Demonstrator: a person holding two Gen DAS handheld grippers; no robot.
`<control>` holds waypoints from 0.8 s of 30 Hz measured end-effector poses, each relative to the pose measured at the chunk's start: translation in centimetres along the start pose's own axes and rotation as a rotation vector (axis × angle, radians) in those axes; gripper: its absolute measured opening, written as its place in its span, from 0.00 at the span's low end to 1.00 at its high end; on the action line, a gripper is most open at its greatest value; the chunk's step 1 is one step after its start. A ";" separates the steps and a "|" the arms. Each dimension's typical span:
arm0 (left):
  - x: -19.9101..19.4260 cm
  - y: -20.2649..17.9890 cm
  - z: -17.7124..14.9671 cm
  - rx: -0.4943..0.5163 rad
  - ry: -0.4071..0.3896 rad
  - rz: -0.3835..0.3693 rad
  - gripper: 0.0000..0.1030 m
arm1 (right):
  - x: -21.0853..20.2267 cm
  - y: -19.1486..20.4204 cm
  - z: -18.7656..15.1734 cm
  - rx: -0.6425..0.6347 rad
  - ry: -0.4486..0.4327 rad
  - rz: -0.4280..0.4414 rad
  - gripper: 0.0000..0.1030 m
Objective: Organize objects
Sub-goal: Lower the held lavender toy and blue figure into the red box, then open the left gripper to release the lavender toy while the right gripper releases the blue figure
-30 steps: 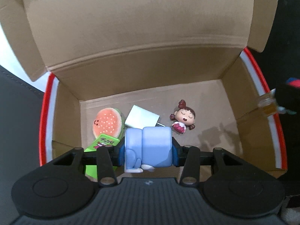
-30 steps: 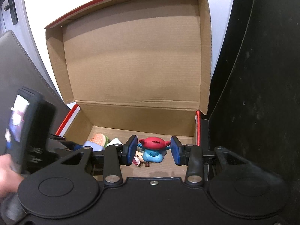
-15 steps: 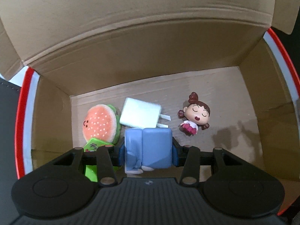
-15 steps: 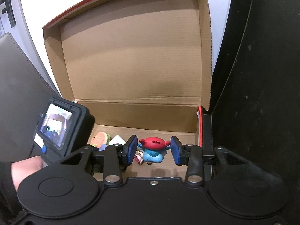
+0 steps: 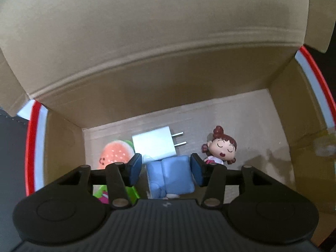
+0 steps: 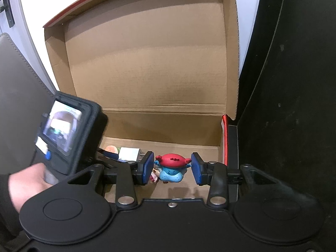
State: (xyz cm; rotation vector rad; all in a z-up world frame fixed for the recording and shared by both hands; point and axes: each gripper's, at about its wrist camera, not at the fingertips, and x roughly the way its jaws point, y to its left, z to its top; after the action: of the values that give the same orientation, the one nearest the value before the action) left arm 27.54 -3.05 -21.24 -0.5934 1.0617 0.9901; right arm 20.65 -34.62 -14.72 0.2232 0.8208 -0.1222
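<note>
The left tongs [image 5: 166, 167] reach down into the open cardboard box [image 5: 63, 147], and their jaws have just been opening: the blue pads now stand off the sides of the pale blue block figure [image 5: 170, 174], which lies between them on the box floor with a clear gap on the left and a narrower one on the right, so it looks released rather than held. Its long axis runs roughly along the line the tongs point, toward the white charger plug [image 5: 154, 143] that it touches or nearly touches at its far end. Left of it sit a plush burger [image 5: 115, 154] and a green packet [image 5: 100, 193] partly hidden under the left finger; the small doll with brown buns [image 5: 220, 149] lies just beyond the right pad. The relation that matters next, in my judgement, is between the right tongs [image 6: 172, 168] and the free floor: they are closed on a red-capped blue crab-like figure [image 6: 171, 169], held near the front of the box above its right half, while the left gripper body and the person's hand [image 6: 29, 184] fill the left side. The bare cardboard lies ahead and to the right of the doll, nearer the right hand, so the left tongs probably need to lift clear without nudging the doll before the right ones lower their toy.
</note>
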 end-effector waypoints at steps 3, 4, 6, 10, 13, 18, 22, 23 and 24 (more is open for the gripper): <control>-1.1 0.6 -0.1 -0.012 -0.022 -0.001 0.49 | 0.9 -0.1 -0.1 0.008 0.005 0.000 0.38; -1.5 0.7 0.0 -0.016 -0.027 -0.001 0.49 | 1.1 0.0 -0.2 0.010 0.007 0.001 0.38; -2.2 1.2 0.0 -0.023 -0.034 -0.008 0.50 | 1.7 0.1 -0.3 0.007 0.008 -0.002 0.38; -3.2 1.5 -0.4 -0.038 -0.047 -0.021 0.54 | 3.1 0.3 -0.6 0.004 0.020 0.013 0.38; -3.9 2.2 -0.5 -0.047 -0.059 -0.029 0.56 | 4.0 0.5 -0.8 -0.002 0.025 0.023 0.38; -5.7 3.0 -0.7 -0.077 -0.079 -0.039 0.61 | 5.2 0.4 -1.1 0.018 0.049 0.038 0.38; -7.3 3.8 -1.0 -0.091 -0.090 -0.029 0.63 | 6.6 0.1 -1.5 0.047 0.082 0.047 0.38; -7.8 4.0 -1.1 -0.095 -0.094 -0.028 0.65 | 7.0 0.1 -1.7 0.052 0.095 0.047 0.37; -8.3 4.2 -1.3 -0.101 -0.101 -0.027 0.65 | 7.3 0.0 -1.8 0.049 0.106 0.039 0.37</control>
State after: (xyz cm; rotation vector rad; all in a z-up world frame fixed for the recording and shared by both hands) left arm 22.03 -5.32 -13.94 -0.6323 0.9165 1.0435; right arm 24.28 -34.29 -21.30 0.2935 0.9189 -0.0949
